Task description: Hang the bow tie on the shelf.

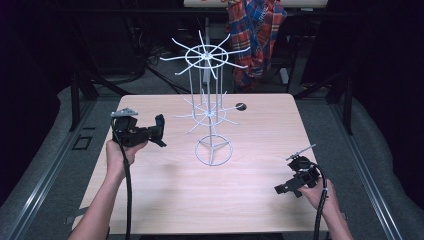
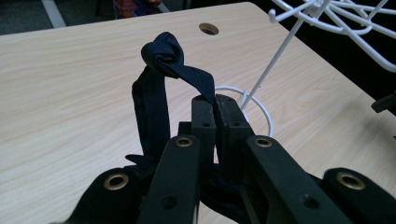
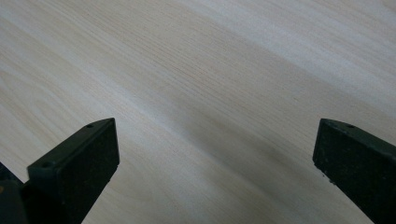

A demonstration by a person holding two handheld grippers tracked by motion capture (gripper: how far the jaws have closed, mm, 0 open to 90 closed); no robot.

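Left gripper (image 2: 215,105): jaws closed tight on one end of a dark navy fabric band (image 2: 161,79), knotted at the top of its loop. The loop stands up above the jaw tips; the rest of the cloth hangs down beside and under the jaws. In the high view the gripper (image 1: 159,131) is held above the left half of the table (image 1: 150,195), left of the rack, with the band (image 1: 159,122) at its tip.

Right gripper (image 3: 215,163): jaws wide apart, nothing between them, bare wood below. In the high view it (image 1: 285,189) sits near the right near corner, well apart from the rack.

White wire rack (image 1: 210,105): ring base at the table centre, two tiers of radiating prongs, upper tier high and far.

Risks, as judged:
- Grip is on a thin edge of the band; a tug against a prong could pull the cloth free and drop it.
- The loop opening is narrow and limp; it may fold shut and miss a prong tip.
- The rack looks light; a sideways push from the gripper or a snagged band could tip or slide it, with the right gripper too far off to steady it.
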